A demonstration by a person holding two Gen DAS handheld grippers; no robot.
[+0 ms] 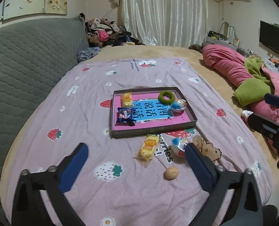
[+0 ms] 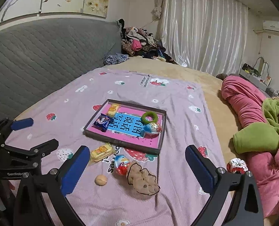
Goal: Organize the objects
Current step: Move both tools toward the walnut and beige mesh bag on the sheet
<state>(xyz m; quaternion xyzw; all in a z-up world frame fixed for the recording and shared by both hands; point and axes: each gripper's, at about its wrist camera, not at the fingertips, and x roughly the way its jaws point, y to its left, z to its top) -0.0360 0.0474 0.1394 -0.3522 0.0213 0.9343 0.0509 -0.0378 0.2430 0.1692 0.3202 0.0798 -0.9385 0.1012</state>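
A shallow grey tray (image 1: 152,131) with a pink floor lies on the strawberry-print sheet (image 1: 82,124). In it are a yellow snack pack (image 1: 126,99), a blue cookie packet (image 1: 125,115), a green ring (image 1: 165,97) and a foil egg (image 1: 178,106). In front of the tray lie a second yellow snack pack (image 1: 148,148), a chocolate egg (image 2: 122,164), a beige scrunchie (image 2: 142,179) and a walnut (image 1: 171,172). My left gripper (image 1: 137,146) hovers open and empty above these loose items. My right gripper (image 2: 137,148) is open and empty too, over the same spot.
A red-and-white scrunchie (image 2: 236,164) lies off the sheet at the right, beside a pink quilt (image 2: 252,103) and a green blanket (image 2: 256,137). A grey quilted headboard (image 1: 26,56) runs along the left. A pile of clothes (image 1: 105,32) sits at the far corner.
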